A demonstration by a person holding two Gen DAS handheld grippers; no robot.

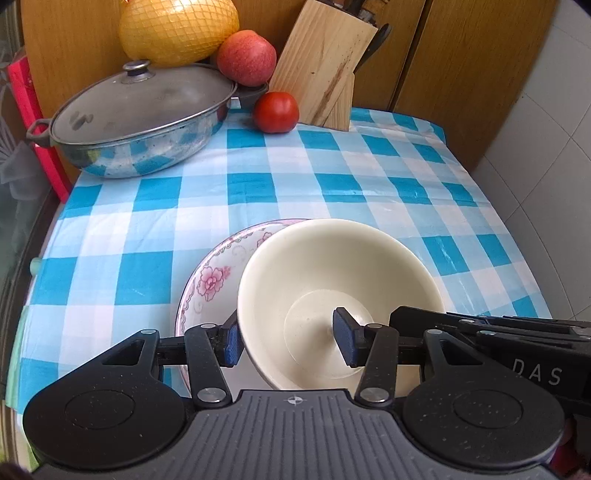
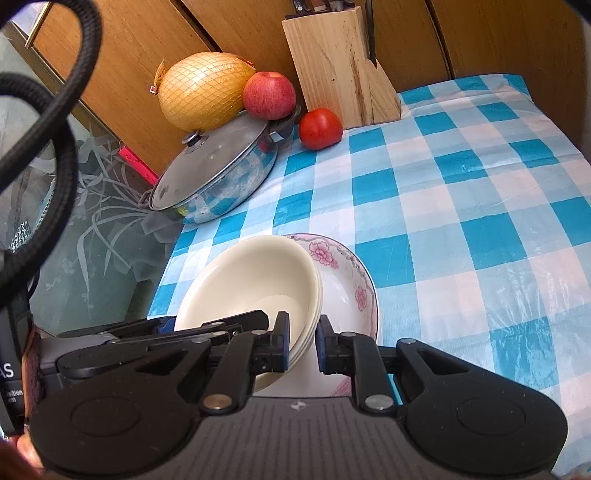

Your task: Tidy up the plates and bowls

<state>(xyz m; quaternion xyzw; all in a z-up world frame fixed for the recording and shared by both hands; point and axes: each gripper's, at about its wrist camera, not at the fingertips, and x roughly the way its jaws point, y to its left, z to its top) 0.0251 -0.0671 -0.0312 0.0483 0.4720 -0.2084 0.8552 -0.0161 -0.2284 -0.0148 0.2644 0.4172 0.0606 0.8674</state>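
Observation:
A stack of cream bowls (image 1: 332,266) (image 2: 251,280) sits in a pink-flowered plate (image 1: 214,280) (image 2: 347,280) on the blue checked tablecloth, near the table's front. My left gripper (image 1: 288,341) straddles the stack's left wall. One pad (image 1: 232,343) lies against the outside and the other hangs free inside the bowl, so it is open. My right gripper (image 2: 302,343) is shut on the stack's opposite rim, one pad inside and one outside. The stack leans slightly. Whether it rests on the plate I cannot tell.
At the back stand a lidded steel pan (image 1: 140,122), a netted pomelo (image 1: 177,29), an apple (image 1: 245,57), a tomato (image 1: 275,110) and a wooden knife block (image 1: 325,66) against wooden cabinet doors. The table drops off at the left (image 2: 162,280). A black cable (image 2: 62,147) hangs there.

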